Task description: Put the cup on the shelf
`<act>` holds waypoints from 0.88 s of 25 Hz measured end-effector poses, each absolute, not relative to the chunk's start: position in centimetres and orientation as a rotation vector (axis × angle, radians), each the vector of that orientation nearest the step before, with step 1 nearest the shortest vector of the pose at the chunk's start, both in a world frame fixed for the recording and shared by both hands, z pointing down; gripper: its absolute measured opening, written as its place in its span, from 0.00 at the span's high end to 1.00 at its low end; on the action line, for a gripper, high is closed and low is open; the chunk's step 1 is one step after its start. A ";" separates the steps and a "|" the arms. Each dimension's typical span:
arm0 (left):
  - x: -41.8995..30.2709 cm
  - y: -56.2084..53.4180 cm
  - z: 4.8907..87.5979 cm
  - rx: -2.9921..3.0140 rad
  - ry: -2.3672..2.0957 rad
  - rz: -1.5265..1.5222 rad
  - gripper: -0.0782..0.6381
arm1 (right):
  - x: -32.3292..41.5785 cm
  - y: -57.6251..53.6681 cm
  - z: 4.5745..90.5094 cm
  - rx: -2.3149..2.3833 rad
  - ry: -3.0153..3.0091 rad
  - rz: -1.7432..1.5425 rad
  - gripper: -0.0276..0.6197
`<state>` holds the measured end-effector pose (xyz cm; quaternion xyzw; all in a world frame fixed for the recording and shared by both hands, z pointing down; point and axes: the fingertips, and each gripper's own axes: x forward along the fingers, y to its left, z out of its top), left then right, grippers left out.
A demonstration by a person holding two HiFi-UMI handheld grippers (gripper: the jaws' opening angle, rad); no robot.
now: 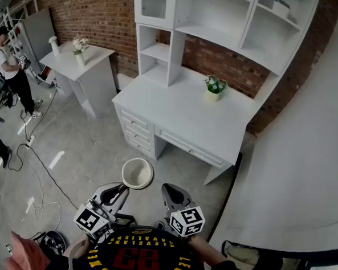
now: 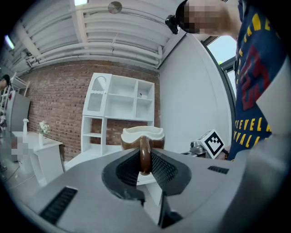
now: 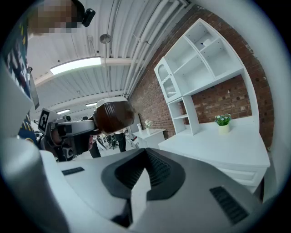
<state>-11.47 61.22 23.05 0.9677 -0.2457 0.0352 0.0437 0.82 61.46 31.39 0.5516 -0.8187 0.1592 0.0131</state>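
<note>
Cup (image 1: 137, 173), brown outside and white inside, is held in mid-air at lower centre of the head view, over the grey floor and short of the white desk (image 1: 187, 113). Left gripper (image 1: 120, 189) is clamped on the cup's brown handle, which stands upright between the pads in the left gripper view. Right gripper (image 1: 172, 192) sits just right of it, jaws together with nothing between them. Judged step: carrying the cup to the white shelf unit (image 1: 157, 51) at upper centre of the frame, placement not yet begun. The next move likely calls for stepping forward, lifting the cup level to an open shelf bay left of the potted plant (image 1: 214, 86), and setting the base flat before letting go.
</note>
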 end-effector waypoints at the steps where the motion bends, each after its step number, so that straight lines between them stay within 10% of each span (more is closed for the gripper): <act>1: -11.7 61.5 22.9 2.957 -0.758 0.108 0.82 | 0.5 61.7 31.1 1.710 -2.558 0.490 0.95; 22: -11.9 63.7 22.8 2.958 -0.820 0.173 0.82 | 0.8 64.5 29.5 1.726 -2.616 0.418 0.95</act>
